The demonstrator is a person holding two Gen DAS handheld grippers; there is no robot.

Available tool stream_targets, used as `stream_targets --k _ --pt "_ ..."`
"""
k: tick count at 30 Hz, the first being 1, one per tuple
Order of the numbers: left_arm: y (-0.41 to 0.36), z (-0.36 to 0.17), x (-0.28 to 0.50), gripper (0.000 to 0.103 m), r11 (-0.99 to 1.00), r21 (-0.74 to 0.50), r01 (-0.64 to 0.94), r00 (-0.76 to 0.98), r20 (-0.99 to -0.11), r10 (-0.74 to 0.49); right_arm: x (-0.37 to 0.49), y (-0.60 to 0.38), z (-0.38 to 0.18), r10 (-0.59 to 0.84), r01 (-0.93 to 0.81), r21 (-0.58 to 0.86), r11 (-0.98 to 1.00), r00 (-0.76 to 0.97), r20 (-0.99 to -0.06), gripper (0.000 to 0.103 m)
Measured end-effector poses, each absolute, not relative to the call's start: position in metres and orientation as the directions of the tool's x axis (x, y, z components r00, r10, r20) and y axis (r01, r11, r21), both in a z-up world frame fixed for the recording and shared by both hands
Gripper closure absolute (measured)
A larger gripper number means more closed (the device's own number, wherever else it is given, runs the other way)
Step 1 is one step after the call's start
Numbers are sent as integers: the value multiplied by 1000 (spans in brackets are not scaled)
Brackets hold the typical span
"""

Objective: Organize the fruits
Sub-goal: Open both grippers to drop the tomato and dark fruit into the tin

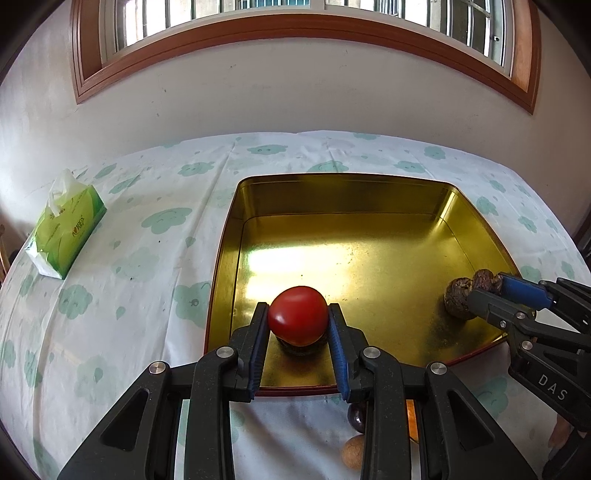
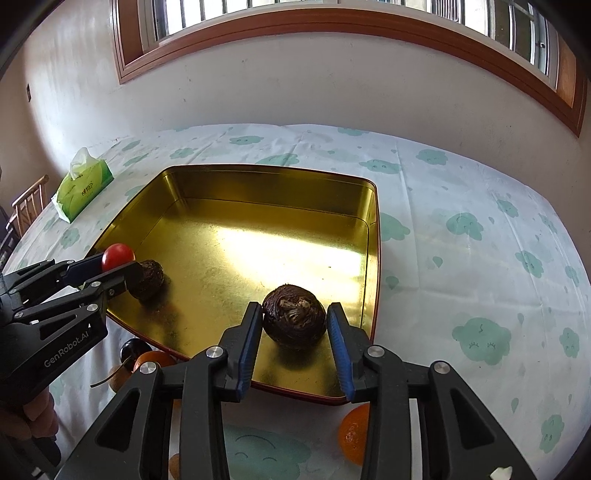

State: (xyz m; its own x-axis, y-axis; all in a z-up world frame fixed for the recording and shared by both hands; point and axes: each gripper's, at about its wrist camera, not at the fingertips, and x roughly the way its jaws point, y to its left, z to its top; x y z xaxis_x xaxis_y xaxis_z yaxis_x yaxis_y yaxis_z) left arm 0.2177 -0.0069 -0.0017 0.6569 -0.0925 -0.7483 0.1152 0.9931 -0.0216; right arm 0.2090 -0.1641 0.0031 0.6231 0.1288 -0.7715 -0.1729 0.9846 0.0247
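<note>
Left gripper (image 1: 298,321) clenched on a red cherry tomato (image 1: 297,315), held at lower centre of the frame just above a dark brown fruit (image 2: 147,278) on the gold tray (image 1: 351,240). Right gripper (image 2: 294,325) released: pads flank a second dark brown fruit (image 2: 294,321) resting on the tray floor, slight gap either side. Green tissue pack (image 1: 64,232) at left on tablecloth.

Bright window (image 1: 280,7) daylight — glare on tray (image 1: 369,218), fisheye-warped edges.
</note>
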Motion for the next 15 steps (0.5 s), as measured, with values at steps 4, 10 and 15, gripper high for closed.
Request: stream_targets --k 4,10,15 --pt "-6 -1 215 70 994 -11 107 658 -749 -79 203 -162 7 128 -173 23 985 629 -766 60" --pt "-6 7 201 63 994 4 112 668 -741 -72 191 -161 18 115 -171 4 985 645 -755 59" --pt "-6 17 182 63 993 9 118 684 -726 -75 173 -163 28 109 -164 -2 986 662 -742 59"
